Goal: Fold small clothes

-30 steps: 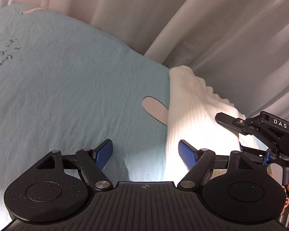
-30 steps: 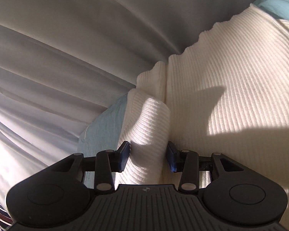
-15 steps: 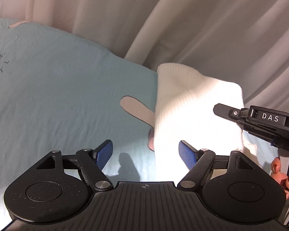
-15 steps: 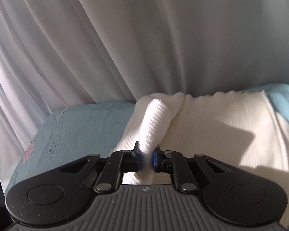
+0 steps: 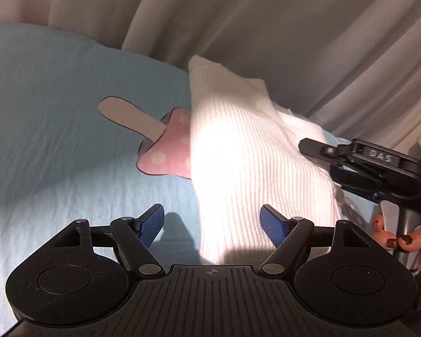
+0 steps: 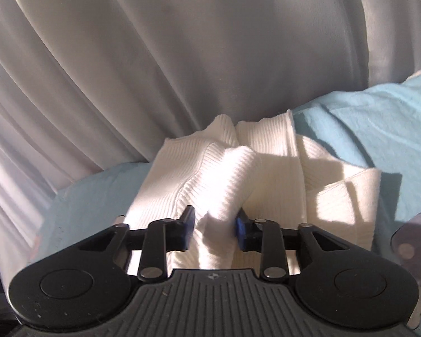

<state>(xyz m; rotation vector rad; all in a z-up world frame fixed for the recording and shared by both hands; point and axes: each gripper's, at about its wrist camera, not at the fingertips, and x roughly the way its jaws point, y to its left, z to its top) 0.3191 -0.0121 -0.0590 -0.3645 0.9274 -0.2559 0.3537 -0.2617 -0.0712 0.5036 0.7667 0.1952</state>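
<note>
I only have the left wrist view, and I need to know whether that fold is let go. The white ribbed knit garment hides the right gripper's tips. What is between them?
Observer: In the right wrist view, a bunched fold of the white ribbed knit garment sits between the pads of the right gripper. Its jaws have just been opening and stand part open.
Operator: What lies past the gripper on its far side?
Observer: A flat folded flap of the same garment lies to the right of the gripper, on the light blue sheet.
</note>
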